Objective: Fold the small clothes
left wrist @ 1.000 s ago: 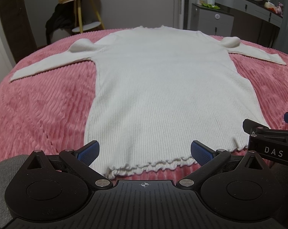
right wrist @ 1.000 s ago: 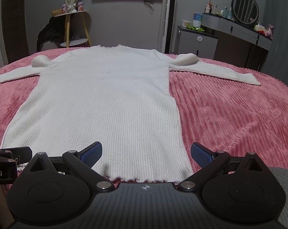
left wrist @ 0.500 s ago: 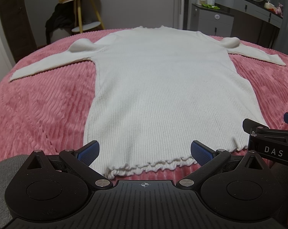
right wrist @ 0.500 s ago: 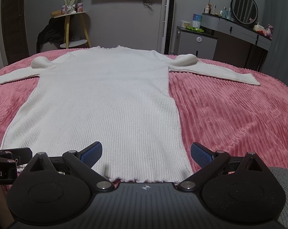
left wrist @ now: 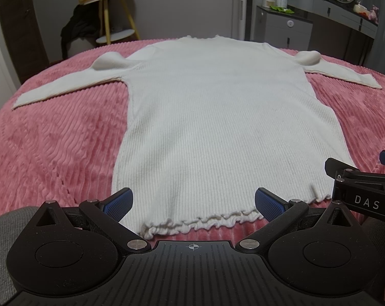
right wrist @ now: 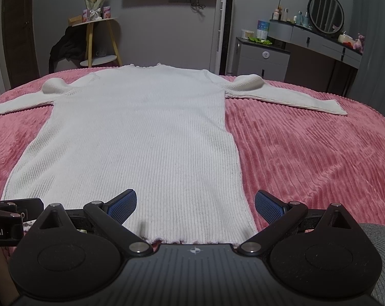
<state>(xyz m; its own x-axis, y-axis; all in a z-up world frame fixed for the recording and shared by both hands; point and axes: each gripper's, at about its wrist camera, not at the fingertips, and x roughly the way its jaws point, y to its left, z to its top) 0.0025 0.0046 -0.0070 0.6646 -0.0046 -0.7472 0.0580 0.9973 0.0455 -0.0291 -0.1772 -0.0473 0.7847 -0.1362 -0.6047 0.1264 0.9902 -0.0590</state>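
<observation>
Evidently no fold has been made. The white ribbed sweater (left wrist: 218,127) lies flat and face-up on the pink ribbed bedspread (left wrist: 52,140), its collar toward 12 o'clock and its frilled hem (left wrist: 200,223) at 6 o'clock, nearest the cameras. Both sleeves are spread outward: the left sleeve (left wrist: 64,89) runs toward 9 o'clock, the right sleeve (right wrist: 294,99) toward 3 o'clock. The body shows no crease or doubled layer.

The left gripper (left wrist: 192,201) stands with its jaws wide apart and holds nothing; its blue pads (left wrist: 118,201) sit over the hem's left portion, with cloth visible between them. Whether they touch the fabric cannot be told. The right gripper (right wrist: 195,204) is likewise spread wide and empty, positioned over the hem's right corner, one pad over cloth and the other over the bedspread.

Assessment: the garment is laid out and ready, and that is all that is done. Every fold remains, sleeves and body alike. Both tools appear placed for a first grasp at the hem, but no grasp is made yet.

Background items, a dresser (right wrist: 320,46) at 2 o'clock and a side table (right wrist: 100,40) at 11 o'clock, play no part.
</observation>
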